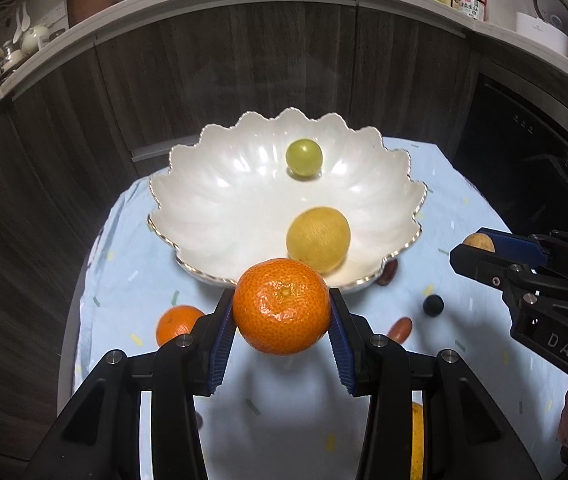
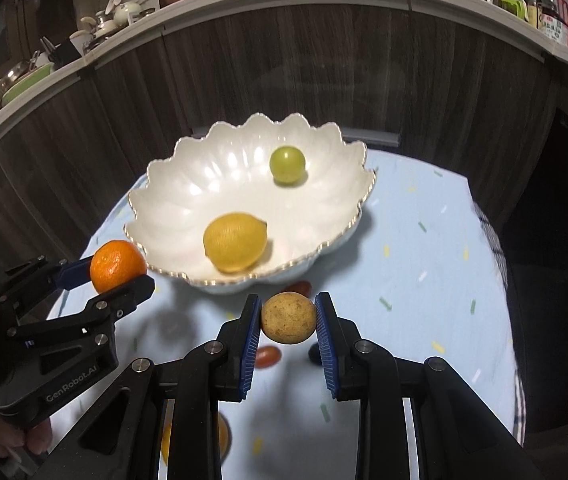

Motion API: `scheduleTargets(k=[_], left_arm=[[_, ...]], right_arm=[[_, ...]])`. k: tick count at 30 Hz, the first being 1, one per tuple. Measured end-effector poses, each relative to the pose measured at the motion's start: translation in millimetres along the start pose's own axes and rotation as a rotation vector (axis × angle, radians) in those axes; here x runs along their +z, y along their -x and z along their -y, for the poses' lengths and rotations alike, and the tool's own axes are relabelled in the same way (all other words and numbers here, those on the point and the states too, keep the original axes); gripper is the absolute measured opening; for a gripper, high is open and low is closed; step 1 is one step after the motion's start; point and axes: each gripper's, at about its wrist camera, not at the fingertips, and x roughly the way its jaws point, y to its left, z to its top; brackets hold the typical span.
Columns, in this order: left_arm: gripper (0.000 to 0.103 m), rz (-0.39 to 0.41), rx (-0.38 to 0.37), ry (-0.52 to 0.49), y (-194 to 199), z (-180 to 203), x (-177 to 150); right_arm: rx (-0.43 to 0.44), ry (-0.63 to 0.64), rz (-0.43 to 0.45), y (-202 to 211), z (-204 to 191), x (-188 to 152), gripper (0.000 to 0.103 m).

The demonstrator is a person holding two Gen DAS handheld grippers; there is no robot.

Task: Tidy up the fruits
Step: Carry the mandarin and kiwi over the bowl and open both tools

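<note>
Gripping a round orange mandarin (image 1: 282, 306), the left gripper (image 1: 282, 322) hangs above the pale blue cloth. Right gripper (image 2: 288, 320) pinches a small tan speckled fruit (image 2: 288, 319). Just ahead of both: scalloped white bowl (image 1: 204, 208) holding a yellow lemon (image 1: 317, 240) and green grape (image 1: 303, 158).

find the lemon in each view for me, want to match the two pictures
Left wrist view: the lemon lies in the near right part of the white bowl, just behind the held orange.
Right wrist view: the lemon lies near the bowl's front rim, left of centre.
Shared landmark: the green fruit at the bowl's far side.
</note>
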Motion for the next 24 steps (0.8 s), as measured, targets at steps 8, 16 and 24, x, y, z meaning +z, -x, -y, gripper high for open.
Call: scheduleTargets(k=[8, 16, 24], left_arm=[[0.043, 0.021, 0.012, 0.012, -0.9, -8.1, 14.4], [0.043, 0.039, 0.027, 0.022, -5.0, -16.5, 31.2], [0.043, 0.027, 0.05, 0.045, -20.0, -27.0, 42.9]], right_arm=[[-0.008, 0.011, 0.03, -1.9, 0.8, 21.6, 0.029], [-0.013, 0.017, 0.05, -7.4, 0.6, 38.0, 0.029], [-0.023, 0.009, 0.041, -25.6, 4.7, 53.1, 0.029]])
